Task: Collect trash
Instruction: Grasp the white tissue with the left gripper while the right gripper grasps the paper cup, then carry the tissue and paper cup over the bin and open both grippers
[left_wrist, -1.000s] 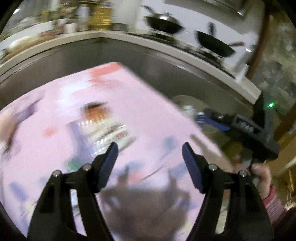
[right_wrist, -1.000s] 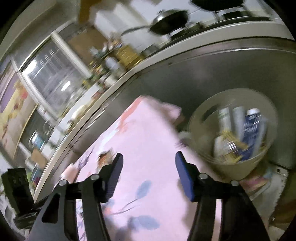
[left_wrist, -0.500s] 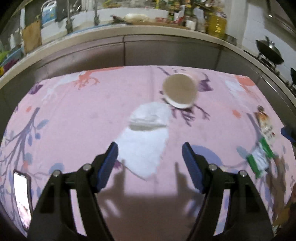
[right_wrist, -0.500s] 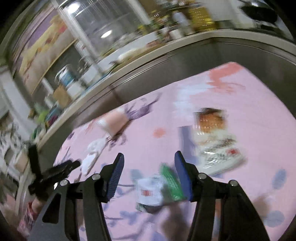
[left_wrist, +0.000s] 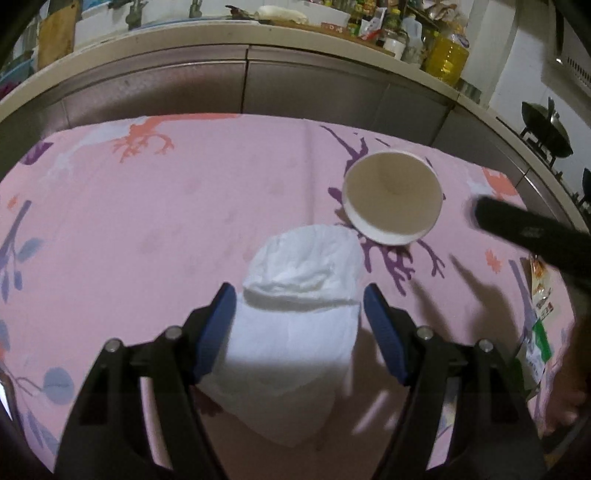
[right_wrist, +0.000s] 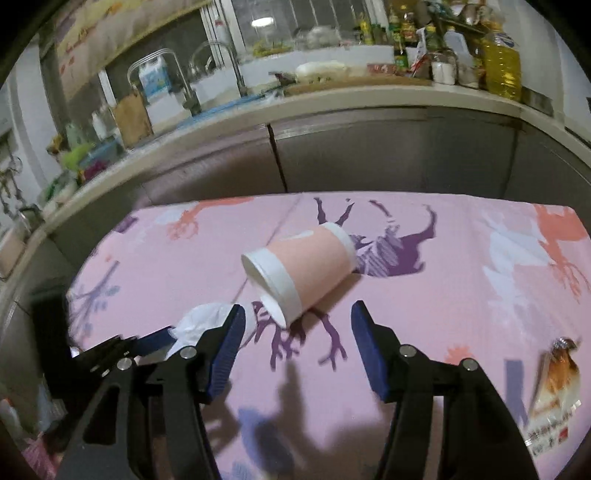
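A crumpled white tissue (left_wrist: 295, 314) lies on the pink tablecloth (left_wrist: 147, 221). My left gripper (left_wrist: 299, 321) straddles it, open; neither pad presses on the tissue. Just beyond it a pink paper cup (left_wrist: 393, 199) lies on its side, mouth towards this camera. In the right wrist view the same cup (right_wrist: 306, 269) lies just ahead of my right gripper (right_wrist: 297, 343). Its jaws are opening, and the cup's rim end reaches between the tips untouched. The tissue (right_wrist: 207, 317) shows at the left there, with a blue finger (right_wrist: 151, 338) of the left gripper beside it.
Snack wrappers (left_wrist: 539, 295) lie at the table's right side; one wrapper (right_wrist: 554, 380) shows at the lower right. A hand (left_wrist: 565, 402) holds the right gripper's black body (left_wrist: 528, 232). Grey cabinets (right_wrist: 369, 147) under a cluttered counter stand behind the table.
Both views have swung from the bin and stove side over to the table. The tissue has come between the left fingers, and the cup now lies before the right gripper.
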